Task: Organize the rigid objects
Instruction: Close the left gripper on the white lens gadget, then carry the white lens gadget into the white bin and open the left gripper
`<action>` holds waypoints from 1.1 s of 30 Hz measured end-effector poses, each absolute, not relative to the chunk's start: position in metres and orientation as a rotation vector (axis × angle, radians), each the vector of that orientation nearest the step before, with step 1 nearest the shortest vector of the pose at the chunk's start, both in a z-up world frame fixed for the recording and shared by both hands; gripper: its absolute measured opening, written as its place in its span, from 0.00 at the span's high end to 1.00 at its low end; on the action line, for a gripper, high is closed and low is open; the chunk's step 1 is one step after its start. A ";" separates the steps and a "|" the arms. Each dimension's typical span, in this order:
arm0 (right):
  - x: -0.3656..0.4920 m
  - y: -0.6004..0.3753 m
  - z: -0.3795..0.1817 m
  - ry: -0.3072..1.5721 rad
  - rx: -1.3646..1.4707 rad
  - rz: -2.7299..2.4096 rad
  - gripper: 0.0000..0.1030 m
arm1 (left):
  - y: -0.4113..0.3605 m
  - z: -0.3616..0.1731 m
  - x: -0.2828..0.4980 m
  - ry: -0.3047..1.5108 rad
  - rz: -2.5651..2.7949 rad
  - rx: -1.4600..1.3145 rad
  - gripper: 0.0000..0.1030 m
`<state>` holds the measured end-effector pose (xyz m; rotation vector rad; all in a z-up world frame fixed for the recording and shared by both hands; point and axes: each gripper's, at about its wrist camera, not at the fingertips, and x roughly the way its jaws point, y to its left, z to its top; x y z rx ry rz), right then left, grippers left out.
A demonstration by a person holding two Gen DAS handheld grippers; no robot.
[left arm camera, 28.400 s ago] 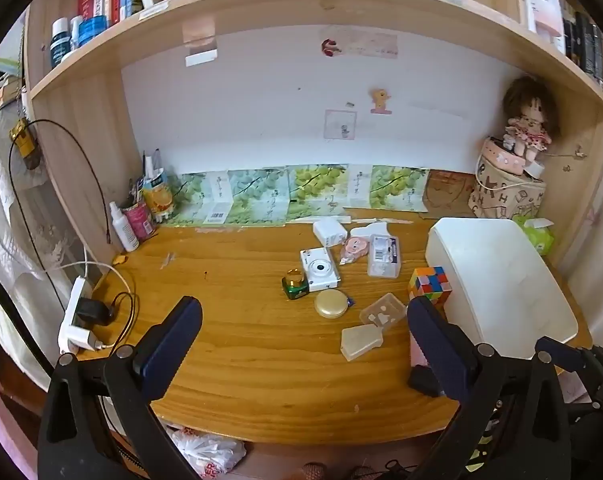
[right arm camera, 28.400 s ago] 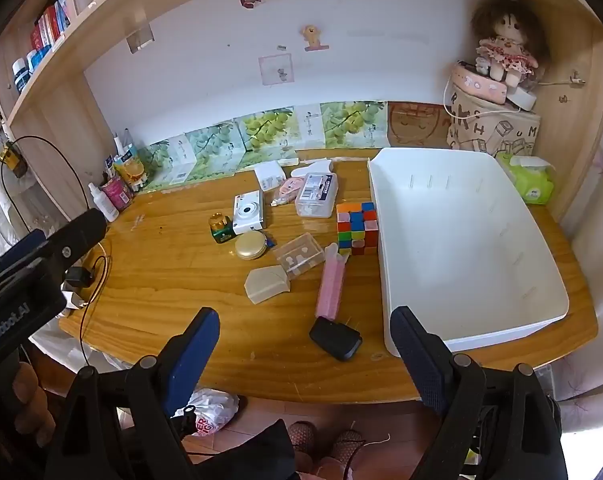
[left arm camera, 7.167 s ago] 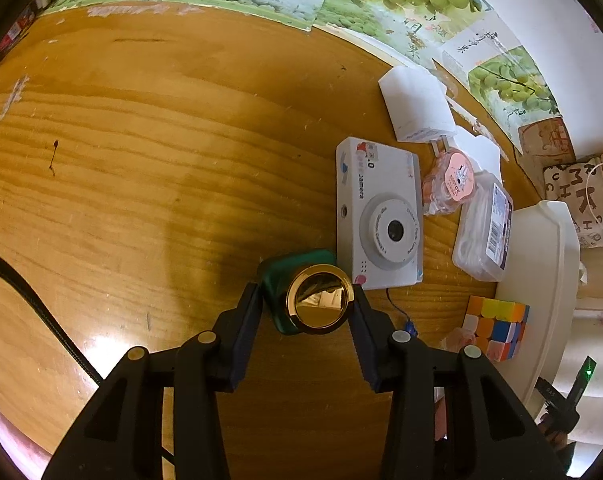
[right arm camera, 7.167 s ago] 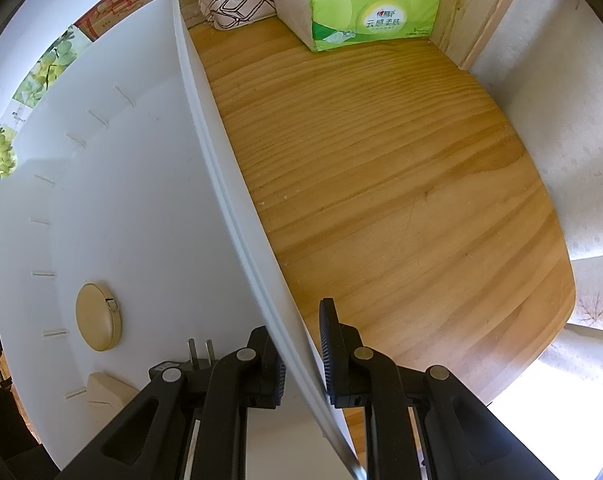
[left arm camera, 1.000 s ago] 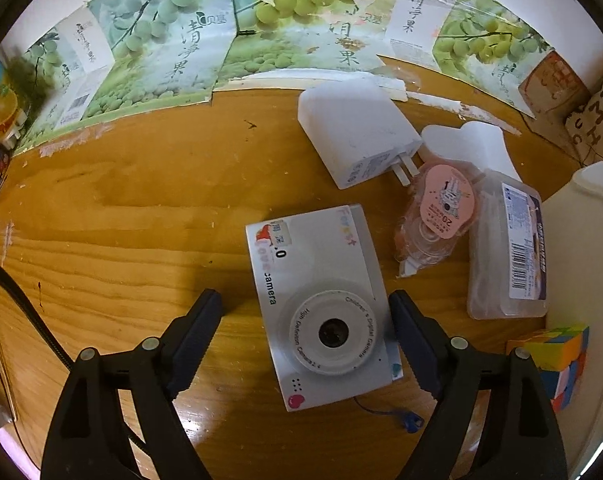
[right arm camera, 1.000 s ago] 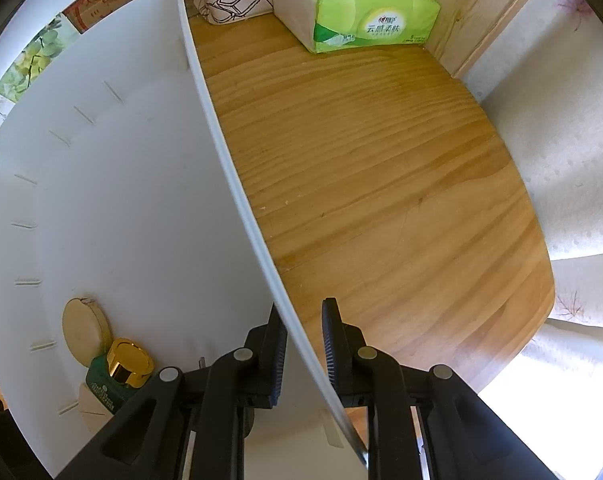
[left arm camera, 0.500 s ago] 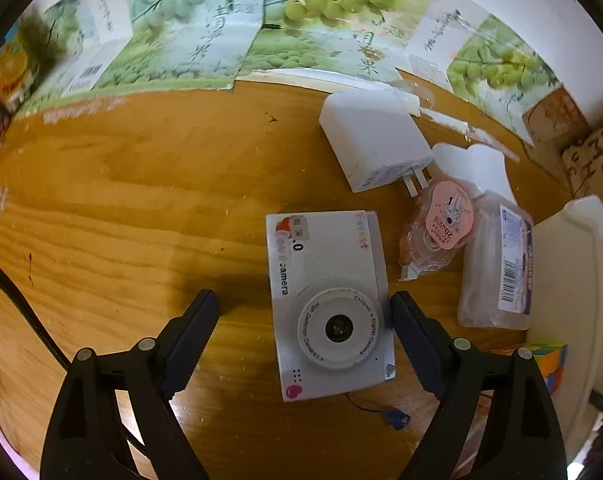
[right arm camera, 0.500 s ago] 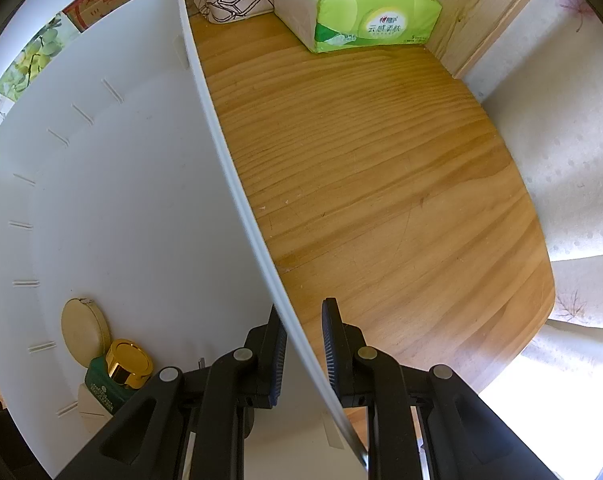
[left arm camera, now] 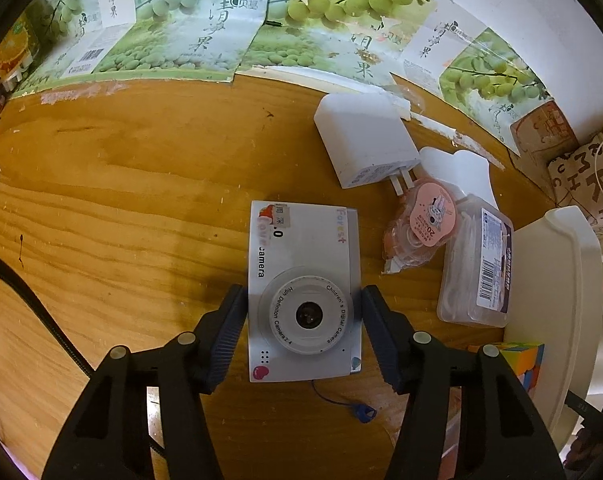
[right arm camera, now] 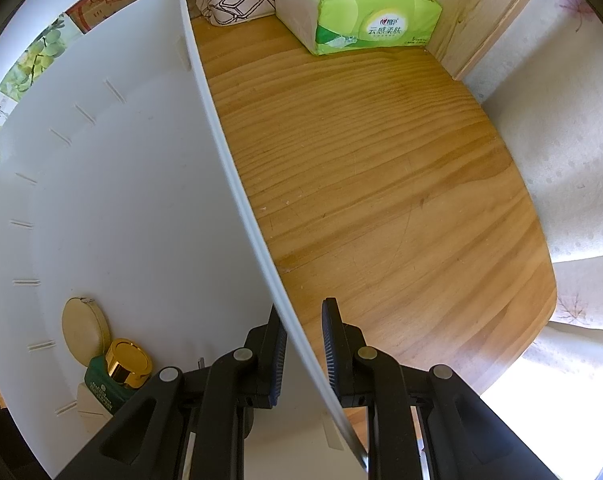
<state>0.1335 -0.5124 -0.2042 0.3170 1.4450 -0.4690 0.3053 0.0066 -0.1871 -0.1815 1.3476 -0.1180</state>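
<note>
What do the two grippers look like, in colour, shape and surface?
Both look alike. The left gripper and the right gripper have glossy black plastic linkage arms joined by round silver pins. Their fingers are flat, dark blue-black pads with fine ribbing. No cables, markings or sleeves are visible on them.

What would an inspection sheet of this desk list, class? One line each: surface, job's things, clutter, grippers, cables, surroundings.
Surface: wooden desk, scuffed.
Job's things: white toy camera flat on desk; white bin holds gold-capped green bottle and a round tan case.
Clutter: charger plug, clear box, colour cube.
Grippers: left gripper closing around camera; right gripper clamps bin wall.
Cables: black cable.
Surroundings: grape-print cartons, tissue pack.
</note>
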 end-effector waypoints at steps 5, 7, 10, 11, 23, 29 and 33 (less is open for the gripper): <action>0.132 -0.513 -0.204 1.440 0.315 -0.463 0.83 | 0.005 -0.187 0.299 1.341 -0.099 -0.235 0.40; 0.131 -0.513 -0.204 1.439 0.311 -0.459 0.83 | 0.005 -0.187 0.294 1.342 -0.103 -0.258 0.40; 0.130 -0.512 -0.204 1.439 0.304 -0.451 0.83 | 0.003 -0.185 0.283 1.343 -0.108 -0.269 0.40; 0.130 -0.511 -0.203 1.437 0.303 -0.449 0.83 | 0.002 -0.185 0.282 1.343 -0.109 -0.273 0.40; 0.125 -0.510 -0.200 1.416 0.290 -0.397 0.87 | -0.004 -0.176 0.227 1.325 -0.144 -0.351 0.40; 0.124 -0.510 -0.201 1.415 0.272 -0.362 0.88 | -0.010 -0.167 0.205 1.270 -0.190 -0.388 0.40; 0.124 -0.509 -0.201 1.420 0.257 -0.335 0.90 | -0.007 -0.157 0.192 1.210 -0.201 -0.442 0.40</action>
